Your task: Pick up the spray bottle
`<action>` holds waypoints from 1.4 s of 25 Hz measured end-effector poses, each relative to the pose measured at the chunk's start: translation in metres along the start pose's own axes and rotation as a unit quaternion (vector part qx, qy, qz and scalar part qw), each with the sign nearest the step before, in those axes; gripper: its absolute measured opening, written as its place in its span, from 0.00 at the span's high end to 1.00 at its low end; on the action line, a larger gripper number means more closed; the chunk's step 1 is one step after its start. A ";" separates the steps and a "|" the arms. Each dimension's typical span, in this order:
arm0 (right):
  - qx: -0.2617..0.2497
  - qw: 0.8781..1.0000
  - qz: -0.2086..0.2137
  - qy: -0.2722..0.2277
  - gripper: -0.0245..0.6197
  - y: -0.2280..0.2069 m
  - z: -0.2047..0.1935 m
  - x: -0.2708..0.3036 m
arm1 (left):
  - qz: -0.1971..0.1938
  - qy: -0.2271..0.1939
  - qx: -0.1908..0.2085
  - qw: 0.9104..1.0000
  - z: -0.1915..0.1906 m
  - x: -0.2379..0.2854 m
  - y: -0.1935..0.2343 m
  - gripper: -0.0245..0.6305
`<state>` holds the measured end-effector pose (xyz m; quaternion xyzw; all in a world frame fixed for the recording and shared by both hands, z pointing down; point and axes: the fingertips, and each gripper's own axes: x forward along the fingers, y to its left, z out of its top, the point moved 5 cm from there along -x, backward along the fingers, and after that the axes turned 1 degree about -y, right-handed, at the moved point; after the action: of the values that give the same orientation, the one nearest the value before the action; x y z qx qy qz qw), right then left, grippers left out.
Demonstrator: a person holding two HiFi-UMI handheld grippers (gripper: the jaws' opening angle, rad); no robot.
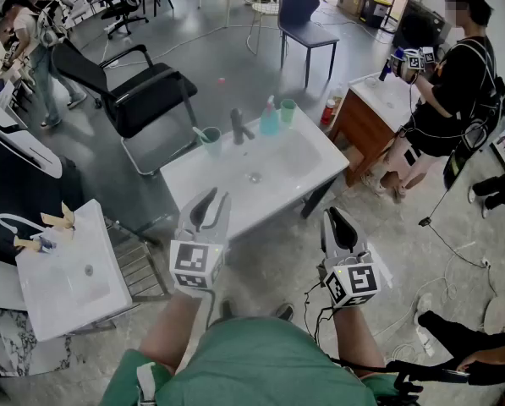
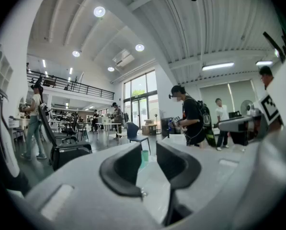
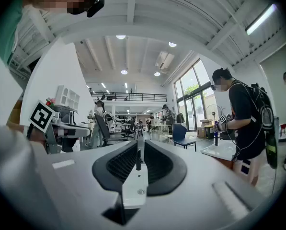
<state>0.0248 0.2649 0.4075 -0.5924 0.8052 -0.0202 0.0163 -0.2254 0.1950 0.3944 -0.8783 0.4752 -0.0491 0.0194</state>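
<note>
Holding two grippers level just off the near edge of one white basin counter [image 1: 260, 207], well apart from everything on it: left gripper [image 1: 216, 198] closed to a thin slit on nothing, right gripper [image 1: 336, 213] pressed together, likewise empty. Standing along the counter's far edge: one pale blue spray bottle [image 1: 270, 120], untouched, just right of one dark faucet [image 1: 238, 127]; two cups, one green cup [image 1: 288, 111] just right of the bottle, a second green cup [image 1: 210, 139] left of the faucet. Beyond the counter's far left corner, one black office chair [image 1: 142, 91].

No legible text, brands or numbers, only square coded markers [image 1: 191, 265]
</note>
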 end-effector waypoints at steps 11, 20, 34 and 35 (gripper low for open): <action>0.003 1.000 0.000 -0.003 0.89 -0.016 -0.003 -0.010 | 0.011 0.002 -0.006 1.000 -0.003 0.006 -0.013 0.82; 0.012 0.999 0.023 -0.024 0.89 -0.065 0.001 -0.035 | 0.029 0.000 0.007 1.000 0.005 0.015 -0.066 0.82; 0.023 1.000 0.004 0.003 0.89 -0.131 -0.023 0.004 | 0.022 0.007 0.006 1.000 -0.012 0.098 -0.065 0.82; 0.021 1.000 0.000 0.005 0.89 -0.135 -0.024 0.012 | 0.016 0.006 0.004 1.000 -0.013 0.110 -0.060 0.82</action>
<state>0.1486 0.2133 0.4385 -0.5916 0.8049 -0.0400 0.0246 -0.1173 0.1360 0.4199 -0.8702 0.4891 -0.0557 0.0211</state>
